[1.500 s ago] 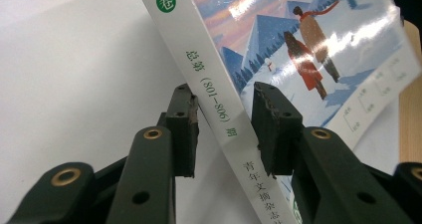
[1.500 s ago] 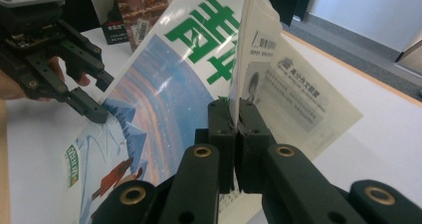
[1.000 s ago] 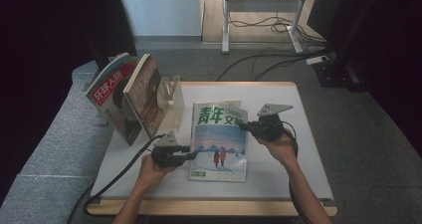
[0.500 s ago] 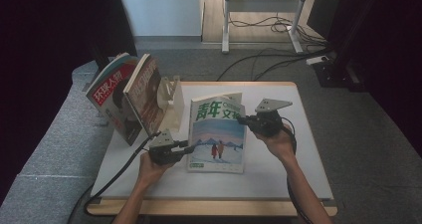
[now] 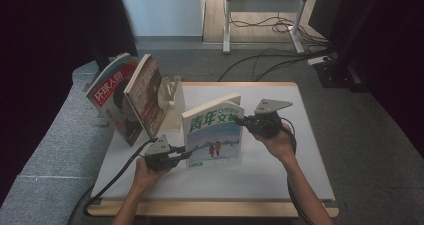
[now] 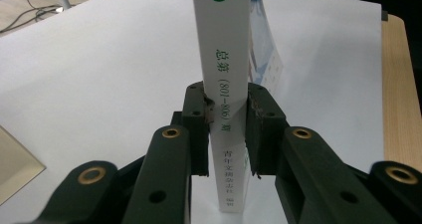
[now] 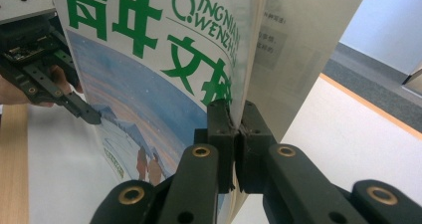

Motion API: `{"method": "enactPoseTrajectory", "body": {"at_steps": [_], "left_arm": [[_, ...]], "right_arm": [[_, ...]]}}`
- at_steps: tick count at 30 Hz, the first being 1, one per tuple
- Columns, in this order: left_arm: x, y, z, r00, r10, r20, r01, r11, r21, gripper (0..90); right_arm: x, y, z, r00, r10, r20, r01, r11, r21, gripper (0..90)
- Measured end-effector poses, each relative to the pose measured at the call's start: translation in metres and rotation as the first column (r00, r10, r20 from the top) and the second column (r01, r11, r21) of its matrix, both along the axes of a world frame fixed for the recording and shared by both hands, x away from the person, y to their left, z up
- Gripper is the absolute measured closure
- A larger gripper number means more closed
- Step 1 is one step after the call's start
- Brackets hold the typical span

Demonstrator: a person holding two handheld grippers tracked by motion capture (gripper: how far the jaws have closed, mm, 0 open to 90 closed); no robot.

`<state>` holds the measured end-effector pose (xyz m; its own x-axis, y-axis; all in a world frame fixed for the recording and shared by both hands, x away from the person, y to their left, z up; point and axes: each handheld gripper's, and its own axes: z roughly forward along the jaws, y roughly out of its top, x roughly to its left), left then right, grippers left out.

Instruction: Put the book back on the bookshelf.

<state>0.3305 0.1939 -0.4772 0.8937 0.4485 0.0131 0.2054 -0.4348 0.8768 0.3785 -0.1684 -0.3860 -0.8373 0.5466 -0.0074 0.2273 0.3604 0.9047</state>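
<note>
Magazine (image 5: 214, 135) stands on edge mid-table (image 5: 280, 175). Right gripper (image 7: 238, 115) is clamped on its front pages; left gripper (image 6: 226, 115) has just been closing onto the spine. Risk: thin pages tear or slip, and the magazine flops.

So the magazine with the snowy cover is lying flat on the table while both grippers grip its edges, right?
Not flat. The high view shows the magazine tipped up on its lower edge on the table, the left gripper at its spine and the right gripper on its cover's edge.
</note>
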Motion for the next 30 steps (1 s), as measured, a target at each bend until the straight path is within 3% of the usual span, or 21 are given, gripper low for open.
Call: {"method": "enactPoseTrajectory", "body": {"at_steps": [13, 22, 30], "left_arm": [[-0.008, 0.004, -0.004, 0.9995, -0.011, 0.03, 0.012, 0.9998, -0.017, 74.5], [-0.012, 0.006, -0.007, 0.999, -0.01, 0.045, 0.011, 0.9994, -0.032, 74.5], [-0.015, 0.006, -0.008, 0.9987, -0.01, 0.05, 0.011, 0.9994, -0.034, 74.3]], "right_arm": [[-0.004, -0.009, -0.006, 0.9998, 0.017, -0.005, -0.017, 0.9997, 0.019, 70.7], [-0.001, -0.011, -0.023, 0.9992, 0.0, -0.039, 0.001, 1.0, 0.006, 56.5], [0.0, -0.005, -0.032, 0.9971, 0.049, -0.059, -0.048, 0.9987, 0.016, 58.2]]}}
